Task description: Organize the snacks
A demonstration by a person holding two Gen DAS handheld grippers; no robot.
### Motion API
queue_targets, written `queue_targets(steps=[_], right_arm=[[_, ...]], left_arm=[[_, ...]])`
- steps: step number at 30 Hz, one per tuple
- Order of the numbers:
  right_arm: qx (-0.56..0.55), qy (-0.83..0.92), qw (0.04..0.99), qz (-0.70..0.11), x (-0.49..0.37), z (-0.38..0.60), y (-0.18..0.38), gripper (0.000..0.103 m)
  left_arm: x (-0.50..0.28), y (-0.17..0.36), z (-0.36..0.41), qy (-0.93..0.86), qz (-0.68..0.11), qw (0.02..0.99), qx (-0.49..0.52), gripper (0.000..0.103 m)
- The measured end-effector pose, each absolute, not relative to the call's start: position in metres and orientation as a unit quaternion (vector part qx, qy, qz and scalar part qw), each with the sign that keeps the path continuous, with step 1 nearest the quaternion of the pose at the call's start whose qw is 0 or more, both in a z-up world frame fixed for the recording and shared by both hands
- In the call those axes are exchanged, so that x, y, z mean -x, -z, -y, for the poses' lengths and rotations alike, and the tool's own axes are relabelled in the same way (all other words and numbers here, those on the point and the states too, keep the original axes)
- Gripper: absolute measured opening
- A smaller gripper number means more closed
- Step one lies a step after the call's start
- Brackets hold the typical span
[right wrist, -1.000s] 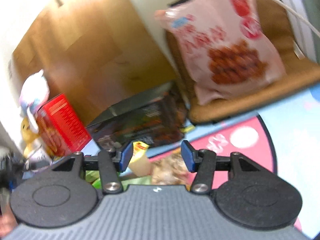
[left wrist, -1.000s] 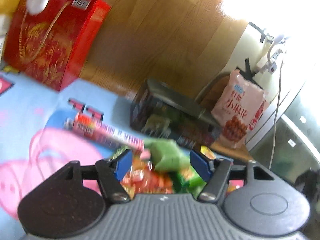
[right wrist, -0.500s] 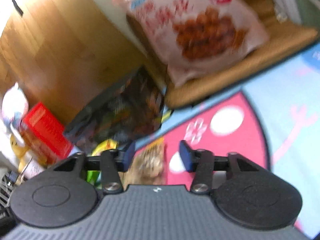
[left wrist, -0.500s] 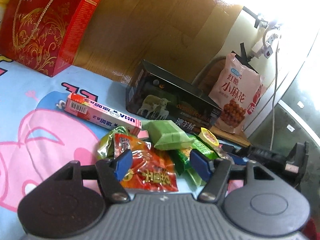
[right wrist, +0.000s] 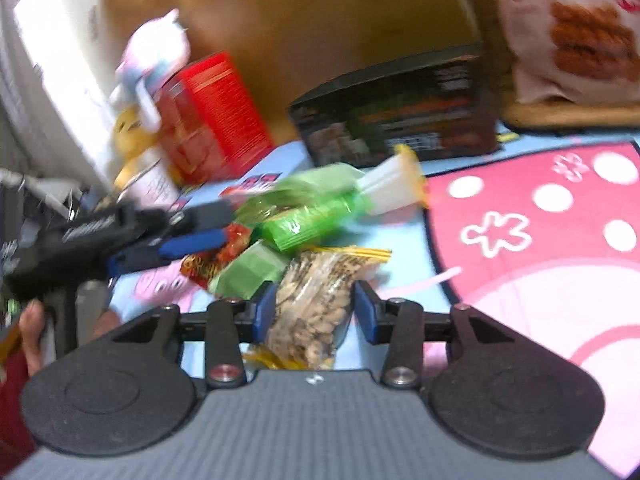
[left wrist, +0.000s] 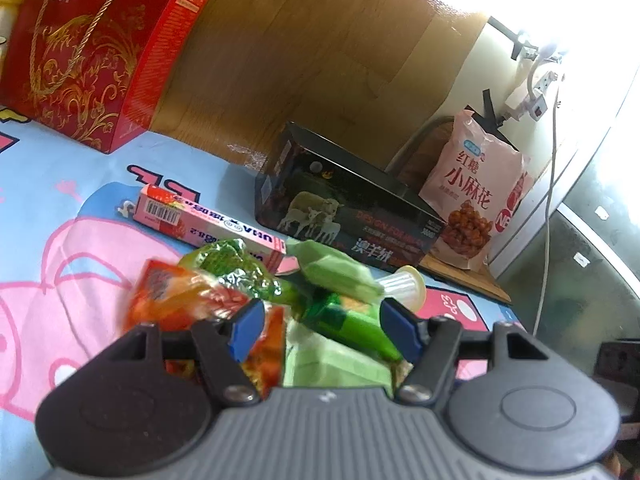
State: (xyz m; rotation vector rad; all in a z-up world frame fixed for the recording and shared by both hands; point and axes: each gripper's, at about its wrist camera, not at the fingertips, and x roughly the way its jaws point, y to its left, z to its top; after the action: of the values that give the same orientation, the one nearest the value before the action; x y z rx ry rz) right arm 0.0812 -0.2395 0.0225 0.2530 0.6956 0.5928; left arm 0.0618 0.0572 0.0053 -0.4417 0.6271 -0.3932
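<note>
Since half a second ago our right gripper has swung leftward to the snack pile, which now fills its view where the pink bag and red mat patch did before; our left gripper has crept in slightly, the heap sitting closer between its blue pads.

We see the right jaws opening with a clear bag of nuts between them; the bag lies on the mat and we cannot tell whether the pads touch it. The left jaws stand about half open over the pile, gripping nothing, with an orange packet by the left pad and a green stick packet and a pale green packet ahead.

The snacks lie heaped on the mat just in front of a black box. A pink carton rests behind the heap, a red gift box stands far left, and a pink bag leans right of the black box.
</note>
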Motion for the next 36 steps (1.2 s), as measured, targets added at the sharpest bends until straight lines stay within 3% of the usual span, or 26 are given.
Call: queue_targets(steps=[10, 17, 20, 21, 29, 36], right_arm=[[-0.139, -0.215, 0.927, -0.275, -0.119, 0.261, -0.043, 0.048], [-0.096, -0.206, 0.924, -0.307, -0.156, 0.240, -0.028, 0.066], [-0.072, -0.195, 0.926, -0.316, -0.165, 0.231, -0.019, 0.064], [-0.069, -0.196, 0.925, -0.317, -0.167, 0.231, -0.019, 0.056], [-0.110, -0.172, 0.942, -0.266, -0.144, 0.252, -0.034, 0.054], [-0.091, -0.275, 0.934, -0.209, -0.075, 0.235, -0.058, 0.053]], left_arm=[[-0.061, -0.007, -0.060, 0.195, -0.300, 0.908, 0.219, 0.065], [-0.063, -0.005, -0.057, 0.200, -0.304, 0.907, 0.211, 0.067], [-0.063, -0.005, -0.055, 0.203, -0.305, 0.907, 0.208, 0.067], [-0.063, -0.005, -0.055, 0.204, -0.305, 0.907, 0.208, 0.067], [-0.062, -0.007, -0.058, 0.209, -0.300, 0.906, 0.214, 0.068], [-0.062, -0.008, -0.067, 0.196, -0.295, 0.907, 0.229, 0.071]])
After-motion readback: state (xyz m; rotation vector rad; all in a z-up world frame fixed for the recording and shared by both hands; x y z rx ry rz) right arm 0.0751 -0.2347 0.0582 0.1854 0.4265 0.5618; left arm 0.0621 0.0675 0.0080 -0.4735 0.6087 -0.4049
